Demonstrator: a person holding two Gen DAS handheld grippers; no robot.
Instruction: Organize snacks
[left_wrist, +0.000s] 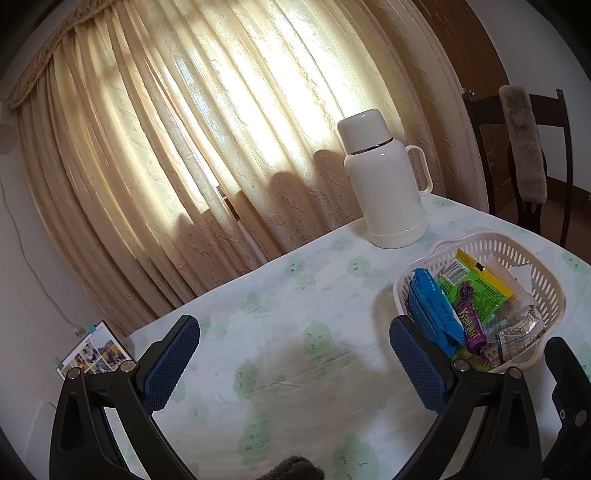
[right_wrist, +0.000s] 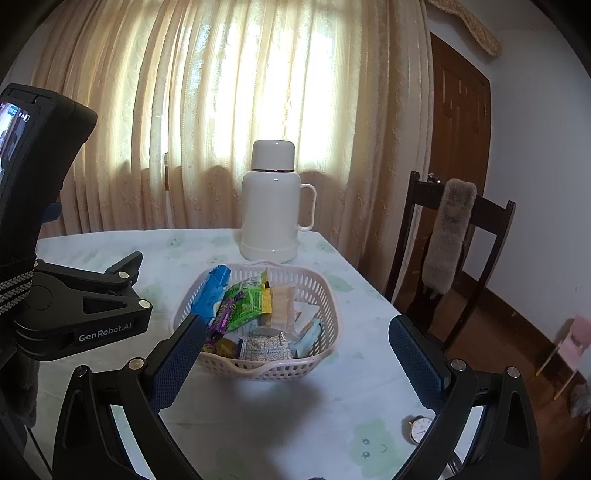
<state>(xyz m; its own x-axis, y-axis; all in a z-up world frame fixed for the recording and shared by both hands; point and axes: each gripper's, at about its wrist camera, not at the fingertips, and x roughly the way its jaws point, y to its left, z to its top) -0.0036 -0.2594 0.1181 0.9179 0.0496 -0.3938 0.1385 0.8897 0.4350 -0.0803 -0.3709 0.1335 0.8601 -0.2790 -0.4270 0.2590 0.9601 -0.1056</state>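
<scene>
A pale pink plastic basket (right_wrist: 325, 291) stands on the table and holds several snacks: a blue packet (right_wrist: 214, 291), a green packet (right_wrist: 247, 299), a purple candy (left_wrist: 471, 325) and silver-wrapped pieces (right_wrist: 266, 347). The basket also shows in the left wrist view (left_wrist: 546, 273) at the right. My left gripper (left_wrist: 295, 358) is open and empty over the bare tablecloth, left of the basket. My right gripper (right_wrist: 295, 354) is open and empty just in front of the basket. The left gripper's body (right_wrist: 85, 306) shows at the left of the right wrist view.
A white thermos (right_wrist: 273, 206) with a handle stands behind the basket near the curtain. A wristwatch (right_wrist: 419, 428) lies near the table's front right edge. A dark wooden chair (right_wrist: 450, 258) with a grey furry cover stands at the table's right. A photo calendar (left_wrist: 94, 354) hangs at the table's left.
</scene>
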